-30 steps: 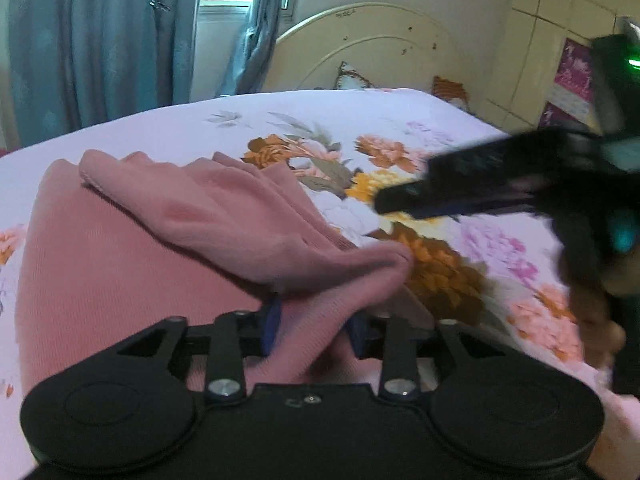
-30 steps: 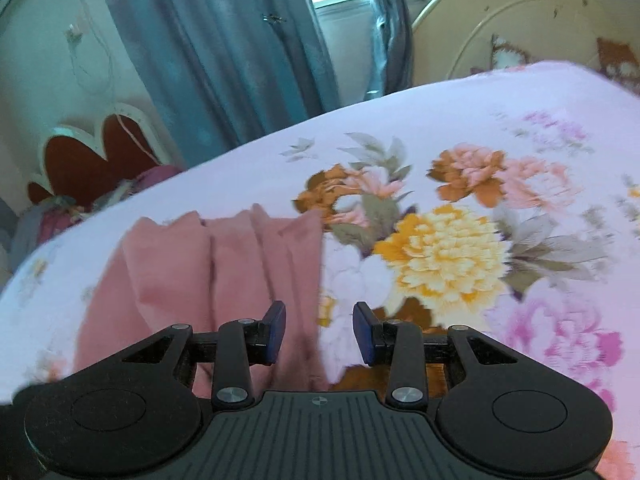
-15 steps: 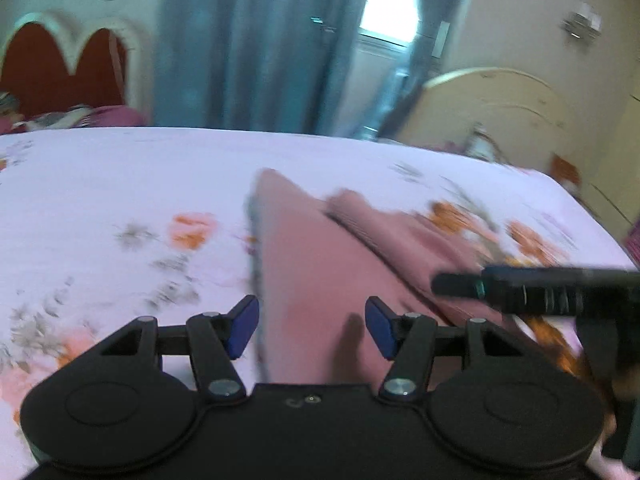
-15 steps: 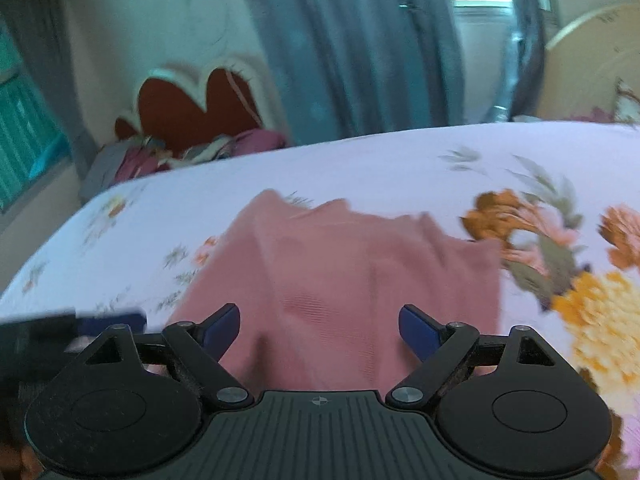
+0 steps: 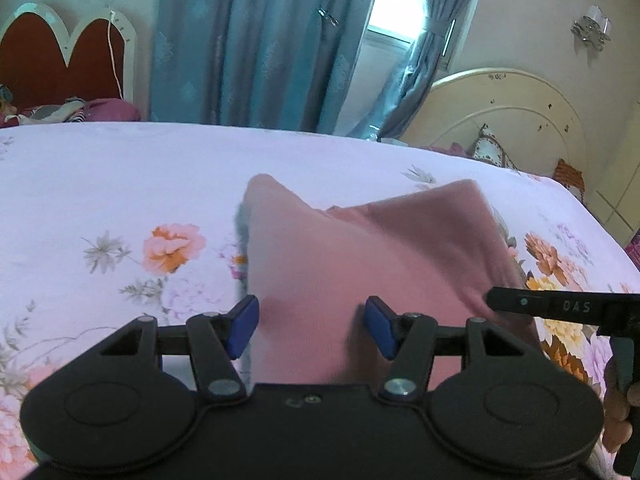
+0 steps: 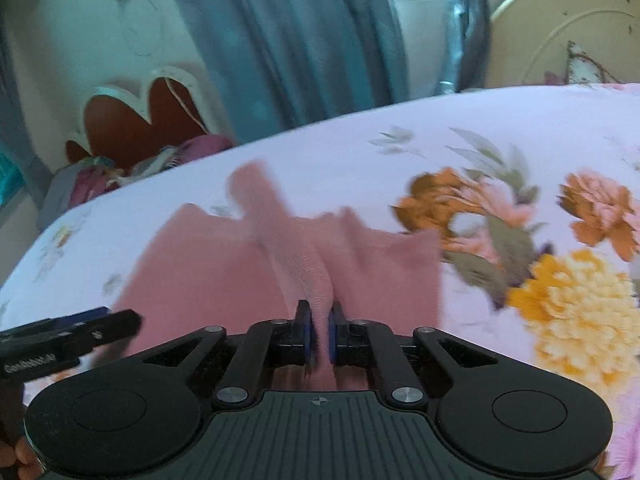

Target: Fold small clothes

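Observation:
A pink garment [image 5: 360, 252] lies on the floral bedsheet [image 5: 120, 184], partly folded, with a raised fold on its right side. My left gripper [image 5: 312, 326] is open, its blue pads on either side of the garment's near edge, not pinching it. My right gripper [image 6: 318, 334] is shut on a pinched ridge of the pink garment [image 6: 304, 256] and lifts it slightly. The right gripper's finger shows in the left wrist view [image 5: 560, 306], at the garment's right edge. The left gripper's finger shows in the right wrist view [image 6: 68, 336].
The bed fills both views, with a cream headboard [image 5: 500, 120] at the far right and blue curtains [image 5: 260, 40] behind. A red heart-shaped headboard [image 5: 60, 64] and a pile of bedding [image 6: 120, 176] lie beyond the bed's far left side.
My left gripper let go of the garment, opened and swung left. My right gripper opened wide, moved over the garment, then shut on a ridge of it.

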`<state>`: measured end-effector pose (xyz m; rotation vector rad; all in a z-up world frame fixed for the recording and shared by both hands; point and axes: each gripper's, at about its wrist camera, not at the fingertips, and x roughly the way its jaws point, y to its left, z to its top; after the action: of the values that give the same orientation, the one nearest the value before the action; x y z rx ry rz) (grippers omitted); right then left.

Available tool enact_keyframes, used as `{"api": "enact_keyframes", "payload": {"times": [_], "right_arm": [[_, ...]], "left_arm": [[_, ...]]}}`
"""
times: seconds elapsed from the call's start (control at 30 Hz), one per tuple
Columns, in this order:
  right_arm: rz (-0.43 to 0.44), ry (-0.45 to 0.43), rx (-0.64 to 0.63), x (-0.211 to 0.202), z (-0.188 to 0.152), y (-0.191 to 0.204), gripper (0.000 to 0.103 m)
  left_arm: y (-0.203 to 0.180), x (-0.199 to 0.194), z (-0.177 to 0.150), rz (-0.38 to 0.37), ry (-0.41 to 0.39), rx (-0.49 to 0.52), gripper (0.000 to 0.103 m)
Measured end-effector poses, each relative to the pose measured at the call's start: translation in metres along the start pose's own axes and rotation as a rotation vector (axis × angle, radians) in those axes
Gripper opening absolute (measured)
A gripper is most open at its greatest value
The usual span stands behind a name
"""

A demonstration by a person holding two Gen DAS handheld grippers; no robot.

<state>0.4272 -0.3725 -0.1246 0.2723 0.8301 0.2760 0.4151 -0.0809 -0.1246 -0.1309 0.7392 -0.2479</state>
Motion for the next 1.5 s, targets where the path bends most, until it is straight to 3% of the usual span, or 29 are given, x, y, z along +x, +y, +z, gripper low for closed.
{"api": "enact_keyframes", "payload": {"times": [0.07, 0.13, 0.2, 0.23, 0.37, 0.5, 0.63, 0.73, 0.8, 0.93, 1.07, 1.17, 1.2, 1.5], "right_arm": [[0.004, 0.008, 0.004, -0.001, 0.001, -0.005, 0.014], [-0.002, 0.008, 0.003, 0.0, 0.002, -0.006, 0.037], [0.011, 0.007, 0.001, 0.0, 0.001, -0.006, 0.051], [0.017, 0.02, -0.006, 0.004, 0.002, -0.004, 0.052], [0.075, 0.078, 0.017, 0.02, -0.001, -0.007, 0.052], [0.081, 0.083, 0.026, 0.024, -0.002, -0.006, 0.011], [0.085, 0.048, 0.099, 0.011, 0.001, -0.017, 0.008], [0.074, 0.029, 0.141, -0.005, 0.002, -0.03, 0.008], [0.047, 0.042, 0.155, -0.008, -0.003, -0.039, 0.008], [0.039, 0.064, 0.182, 0.004, -0.006, -0.045, 0.008], [0.036, 0.06, 0.163, -0.019, -0.005, -0.04, 0.01], [0.026, 0.054, 0.151, -0.047, -0.017, -0.039, 0.027], [0.017, 0.048, 0.146, -0.056, -0.022, -0.038, 0.038], [0.001, 0.092, 0.069, -0.088, -0.068, -0.008, 0.039]], "left_arm": [[-0.001, 0.001, -0.001, 0.002, -0.002, 0.004, 0.063], [-0.001, 0.002, 0.0, 0.001, 0.0, 0.007, 0.063], [0.001, 0.001, 0.0, 0.0, 0.0, 0.007, 0.063], [0.001, 0.001, 0.001, 0.001, 0.001, 0.008, 0.063], [0.006, 0.002, 0.002, 0.005, 0.005, -0.001, 0.064], [0.007, 0.004, 0.003, 0.01, 0.008, 0.005, 0.066], [0.006, 0.006, 0.006, 0.009, 0.006, 0.003, 0.067], [0.003, 0.005, 0.007, -0.014, 0.005, -0.004, 0.067], [-0.004, 0.006, 0.003, -0.035, 0.011, 0.009, 0.072], [-0.012, 0.017, -0.005, -0.02, 0.04, 0.037, 0.073], [-0.008, 0.013, -0.004, -0.01, 0.038, 0.046, 0.075], [-0.004, 0.002, -0.005, -0.019, 0.037, 0.038, 0.073], [-0.003, -0.003, -0.008, -0.019, 0.033, 0.039, 0.073], [-0.01, -0.027, -0.037, -0.028, 0.044, 0.067, 0.073]]}}
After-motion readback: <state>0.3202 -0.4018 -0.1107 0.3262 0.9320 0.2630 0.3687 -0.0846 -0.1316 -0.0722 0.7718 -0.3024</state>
